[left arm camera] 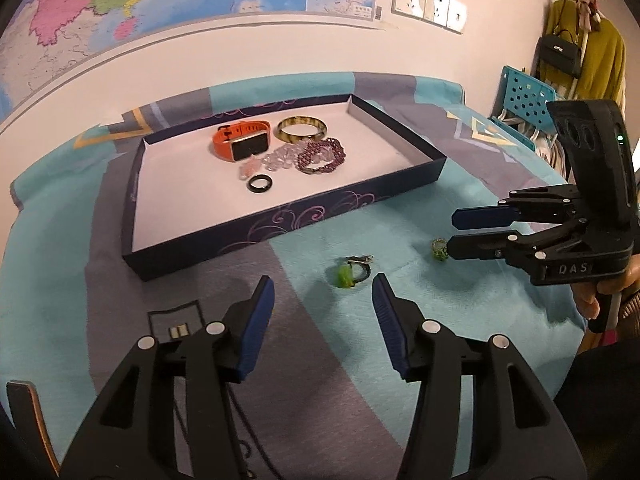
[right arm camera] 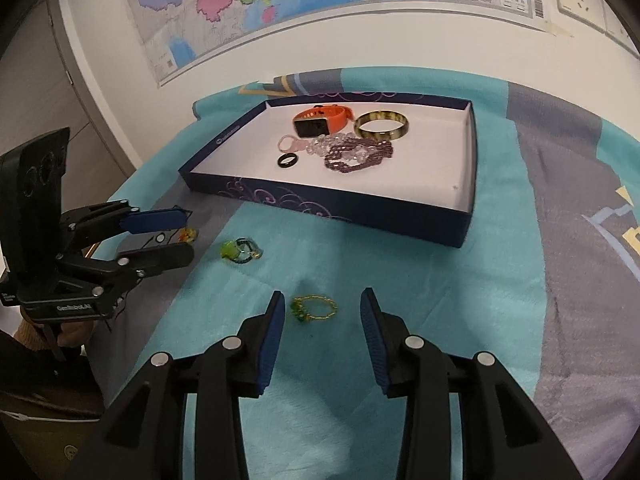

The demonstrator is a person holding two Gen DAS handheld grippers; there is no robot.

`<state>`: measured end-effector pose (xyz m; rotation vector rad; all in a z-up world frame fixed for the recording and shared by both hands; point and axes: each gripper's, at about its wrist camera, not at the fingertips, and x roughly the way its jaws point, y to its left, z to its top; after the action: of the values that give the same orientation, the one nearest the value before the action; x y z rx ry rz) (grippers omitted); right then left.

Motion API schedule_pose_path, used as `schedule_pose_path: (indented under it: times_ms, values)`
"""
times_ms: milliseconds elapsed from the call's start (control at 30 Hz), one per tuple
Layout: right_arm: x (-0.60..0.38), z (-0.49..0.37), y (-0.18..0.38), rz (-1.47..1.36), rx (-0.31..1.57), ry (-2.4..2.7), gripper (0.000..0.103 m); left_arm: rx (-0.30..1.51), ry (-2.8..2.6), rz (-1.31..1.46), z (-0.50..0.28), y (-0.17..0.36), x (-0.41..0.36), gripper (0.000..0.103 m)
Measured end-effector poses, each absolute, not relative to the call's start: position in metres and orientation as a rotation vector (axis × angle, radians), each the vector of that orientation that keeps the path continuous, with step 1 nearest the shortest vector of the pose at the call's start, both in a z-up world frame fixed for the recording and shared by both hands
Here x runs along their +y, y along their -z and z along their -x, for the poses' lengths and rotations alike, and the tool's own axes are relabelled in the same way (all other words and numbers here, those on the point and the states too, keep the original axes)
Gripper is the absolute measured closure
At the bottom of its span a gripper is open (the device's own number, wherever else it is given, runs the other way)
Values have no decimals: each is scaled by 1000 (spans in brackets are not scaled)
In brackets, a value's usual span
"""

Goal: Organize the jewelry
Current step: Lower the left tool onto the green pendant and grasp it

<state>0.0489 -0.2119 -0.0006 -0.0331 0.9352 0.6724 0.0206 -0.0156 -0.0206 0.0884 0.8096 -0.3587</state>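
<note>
Black gripper arms with blue pads fill the near edge of both wrist views. Left gripper [left arm camera: 323,294]: jaws spread, opening a little more, nothing between the pads; it hangs over the teal and grey cloth [left arm camera: 460,312]. Green pendant on a dark cord [left arm camera: 352,272] lies on the cloth just beyond its fingertips, a little right of the gap, not touched.

Right gripper [right arm camera: 323,308]: jaws spread and empty. Gold chain ring with a green stone [right arm camera: 314,307] lies on the cloth below the gap, nearer the left pad, apart from both pads. In the left view this gripper comes in from the right, a hand [left arm camera: 608,284] around its handle, its fingertips just beside the same small green piece.

Dark blue tray [left arm camera: 280,226] with purple swirl print and a pale lining sits farther back on the cloth. Inside, bunched toward the far middle:
- orange smartwatch [left arm camera: 240,142], on its side
- mottled yellow-brown bangle [left arm camera: 302,130], right of the watch
- dark purple bead bracelet [left arm camera: 322,156], near side of the bangle
- clear pale bead string [left arm camera: 280,158], touching the purple beads
- black ring [left arm camera: 260,183], nearest the front wall, lying apart

Small amber piece [right arm camera: 188,234] shows on the cloth by the left gripper's tips in the right view; too small to identify.

Wall map [left arm camera: 160,4] and wall sockets [left arm camera: 430,2] behind; a yellow garment and a dark handbag [left arm camera: 560,54] hang at far right.
</note>
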Motion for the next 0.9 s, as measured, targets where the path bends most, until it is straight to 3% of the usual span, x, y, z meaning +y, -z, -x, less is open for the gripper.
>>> schedule_pose_path:
  times_ms: [733,900]
  values:
    - [-171,-47,-7,122,881,-734,62,868,374,-27,-37,34,-17,61]
    - [-145,-52,-3,173,886,-786,72,874,372,-34,-37,35,-19,61]
